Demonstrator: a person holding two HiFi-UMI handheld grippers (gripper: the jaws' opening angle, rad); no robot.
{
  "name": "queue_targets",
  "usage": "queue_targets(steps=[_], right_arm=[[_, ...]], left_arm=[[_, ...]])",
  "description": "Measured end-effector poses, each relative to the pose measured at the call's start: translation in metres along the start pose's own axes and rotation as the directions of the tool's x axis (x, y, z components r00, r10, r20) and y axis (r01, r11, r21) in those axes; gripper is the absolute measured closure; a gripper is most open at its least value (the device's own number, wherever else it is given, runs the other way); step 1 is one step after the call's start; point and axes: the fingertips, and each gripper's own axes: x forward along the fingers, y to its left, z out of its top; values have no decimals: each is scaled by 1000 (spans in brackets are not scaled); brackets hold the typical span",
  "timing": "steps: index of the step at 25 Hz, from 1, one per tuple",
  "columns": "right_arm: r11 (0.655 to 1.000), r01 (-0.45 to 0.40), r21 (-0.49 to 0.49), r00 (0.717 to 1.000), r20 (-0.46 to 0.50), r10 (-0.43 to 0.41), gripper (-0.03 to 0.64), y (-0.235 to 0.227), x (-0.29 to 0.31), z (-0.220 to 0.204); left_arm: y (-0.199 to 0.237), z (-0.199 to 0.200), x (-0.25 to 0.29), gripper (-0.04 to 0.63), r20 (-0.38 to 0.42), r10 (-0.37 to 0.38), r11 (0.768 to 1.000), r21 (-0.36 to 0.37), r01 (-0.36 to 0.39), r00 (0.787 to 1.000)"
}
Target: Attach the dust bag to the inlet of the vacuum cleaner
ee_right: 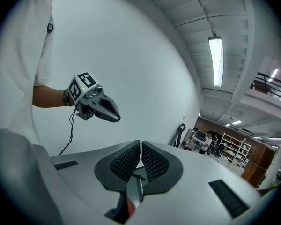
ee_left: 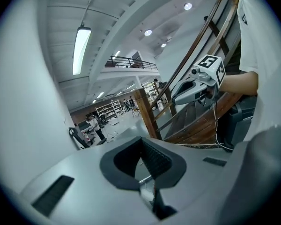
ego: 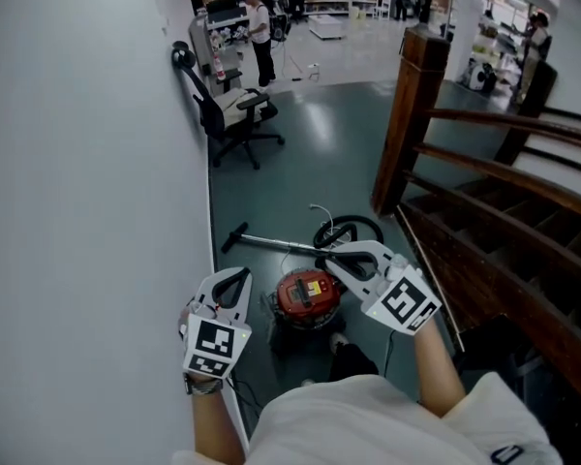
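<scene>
Lying on floor: vacuum cleaner, wand axis left-right; left gripper, right gripper jaws together, empty.

The head view looks steeply down from high above the floor onto the left tongs and right tongs, while each gripper view faces nearly level, close along its own jaws, all sharing the distant shelves.
</scene>
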Motion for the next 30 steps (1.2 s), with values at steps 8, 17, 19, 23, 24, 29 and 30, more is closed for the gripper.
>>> queue_targets(steps=[8,17,19,23,24,29,30], right_arm=[[998,31,-62,999,27,-30,583,-8,-19,27],[992,104,-72,994,54,-100,589,-1,-31,37],[992,104,-75,994,52,-100,589,2,-31,37],[993,96,-70,994,49,-93,589,7,-29,38],[993,94,-71,995,46,-91,589,8,-28,37],[993,94,-71,995,40,-92,589,14,-27,38],[993,93,-73,995,38,-91,589,15,-27,39]], left_arm=[[2,36,-8,594,48,20,998,67,-24,999],[-6,28,-20,594,40,15,997,70,-17,999],[-7,28,-22,594,41,15,997,73,-18,999],[-7,27,-26,594,38,13,997,73,-16,999],[-7,26,-27,594,37,13,997,74,-15,999],[-8,22,-34,594,30,16,998,66,-18,999],[-8,21,-36,594,29,18,998,63,-20,999]])
